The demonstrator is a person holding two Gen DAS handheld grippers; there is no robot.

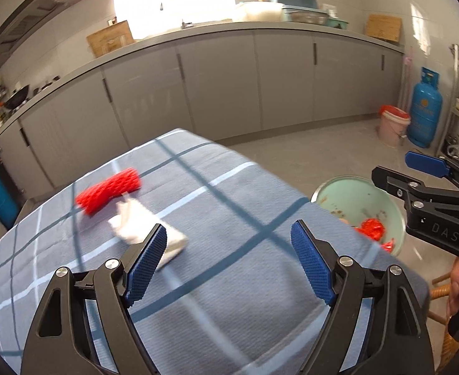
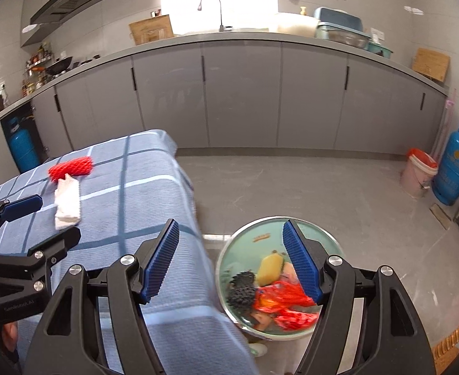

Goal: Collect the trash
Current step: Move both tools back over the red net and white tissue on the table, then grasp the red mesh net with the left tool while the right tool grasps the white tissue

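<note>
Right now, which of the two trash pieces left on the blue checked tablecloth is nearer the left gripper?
The crumpled white paper napkin, lying just beyond the open left gripper by one finger. The red foam mesh sleeve lies farther back, touching the napkin's far end.

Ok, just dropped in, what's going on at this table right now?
A person is clearing trash from the blue checked tablecloth into a green basin beside it. The basin already holds red wrappers and other scraps. Both the left gripper and right gripper are open and empty. A red foam net and white crumpled paper remain on the cloth.
</note>
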